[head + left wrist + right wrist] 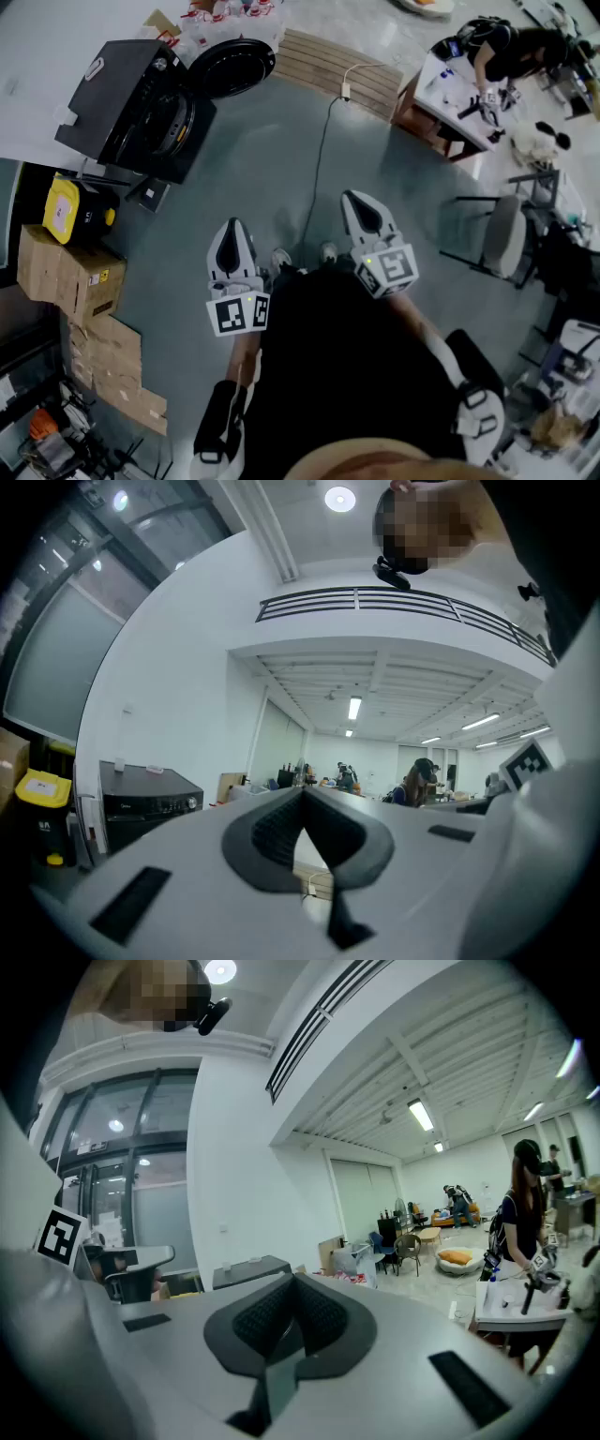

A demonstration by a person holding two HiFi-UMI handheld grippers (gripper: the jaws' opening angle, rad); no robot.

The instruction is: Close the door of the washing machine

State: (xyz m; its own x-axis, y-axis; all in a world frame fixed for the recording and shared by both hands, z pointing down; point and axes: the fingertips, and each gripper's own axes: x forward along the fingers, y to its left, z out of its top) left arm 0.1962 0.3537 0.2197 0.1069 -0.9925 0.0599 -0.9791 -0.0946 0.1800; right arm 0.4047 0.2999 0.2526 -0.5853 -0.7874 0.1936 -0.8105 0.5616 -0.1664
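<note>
left gripper (232,232) and right gripper (360,202) sit close to the person's body, both clenched with nothing between the pads. well ahead across the grey floor (281,169) stands the black washing machine (122,94), its round door (232,66) swung wide open beside it. the door looks rigid, hinged and light to swing. probably best to push its free rim with closed tips, no grasp needed.

We list: grey floor (262,159), white wall (187,667), stacked cardboard boxes (75,277), slatted wooden platform (328,61), white desk (448,98), ceiling strip light (354,707)
</note>
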